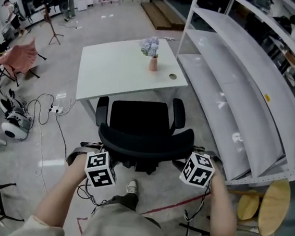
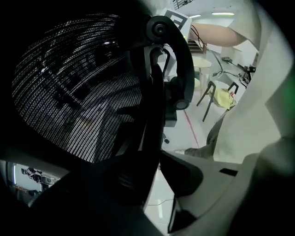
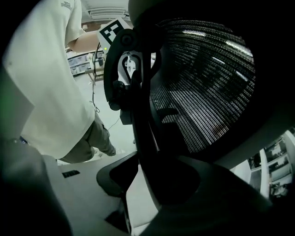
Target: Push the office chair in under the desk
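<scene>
While the office chair (image 1: 139,120) stands at the desk's (image 1: 116,69) near edge, most of it is not yet under the top. The seat front sits about level with that edge, and the backrest is on the side away from the desk, closest to you.

- Left gripper (image 1: 102,160): fingers closed on the backrest's rim at its left end. The tips touch the frame, with a sliver of floor showing deeper in the gap.
- Right gripper (image 1: 195,164): the same at the right end, tips pinched on the rim and nothing else between them.
- Heading: the chair faces the desk squarely. Its front-to-back axis runs straight at the near edge, close to the desk's middle. The backrest's long axis, rim end to rim end, lies parallel to that edge.
- Armrests: they flank the seat just short of the near edge. Whether they clear the underside cannot be told from here.

Risks, as judged:
- An uneven shove from your two grips would likely swivel the seat or steer the castors, driving one armrest into the desk's edge.
- A knock there would jolt the top, and the vase (image 1: 152,63) of flowers near the desk's far edge could tip.
- The tip-only pinches may slip off the curved rim under a hard push — lean in evenly and slowly.
- The base could catch a desk leg, which is hidden from view.
</scene>
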`<state>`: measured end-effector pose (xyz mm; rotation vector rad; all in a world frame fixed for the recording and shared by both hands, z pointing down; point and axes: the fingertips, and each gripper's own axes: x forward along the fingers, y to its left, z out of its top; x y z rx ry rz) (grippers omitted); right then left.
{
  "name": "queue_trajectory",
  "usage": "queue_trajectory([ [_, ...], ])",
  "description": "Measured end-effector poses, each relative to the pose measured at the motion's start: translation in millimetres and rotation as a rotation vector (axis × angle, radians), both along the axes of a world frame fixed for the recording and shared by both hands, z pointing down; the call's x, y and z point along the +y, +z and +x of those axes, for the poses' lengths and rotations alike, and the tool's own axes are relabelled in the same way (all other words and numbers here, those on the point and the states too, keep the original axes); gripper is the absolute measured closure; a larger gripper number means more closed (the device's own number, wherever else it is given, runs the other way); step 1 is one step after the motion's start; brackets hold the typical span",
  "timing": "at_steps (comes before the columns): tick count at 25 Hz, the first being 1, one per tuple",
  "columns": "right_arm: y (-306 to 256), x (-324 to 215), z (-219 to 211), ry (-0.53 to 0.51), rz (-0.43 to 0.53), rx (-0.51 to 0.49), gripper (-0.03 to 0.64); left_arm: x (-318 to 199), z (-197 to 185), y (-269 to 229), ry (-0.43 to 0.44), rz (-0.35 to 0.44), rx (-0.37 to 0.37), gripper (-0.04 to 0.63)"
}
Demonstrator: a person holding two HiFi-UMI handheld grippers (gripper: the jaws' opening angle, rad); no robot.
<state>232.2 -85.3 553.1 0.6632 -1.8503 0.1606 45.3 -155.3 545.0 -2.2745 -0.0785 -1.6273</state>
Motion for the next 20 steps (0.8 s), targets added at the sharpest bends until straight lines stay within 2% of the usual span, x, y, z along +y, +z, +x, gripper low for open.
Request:
queue_trajectory([
  [4,0.1,-3.7,10.0,-0.030,-0.005,-0.002,0.479,3.8,7.4,-1.4,0.012,-0.035,0.006,0.472],
  [14,-0.3,-16.2,29.9,-0.072,-0.052,-0.005,0.480,-0.1,23.7,-2.4,0.011,-0.040,0.042,0.476],
  [20,-2.2,-28.7,32.9,-0.104,-0.051,-0.008,0.479,-6.4,24.4,-2.2,-0.006,-0.056,0.023,0.480],
])
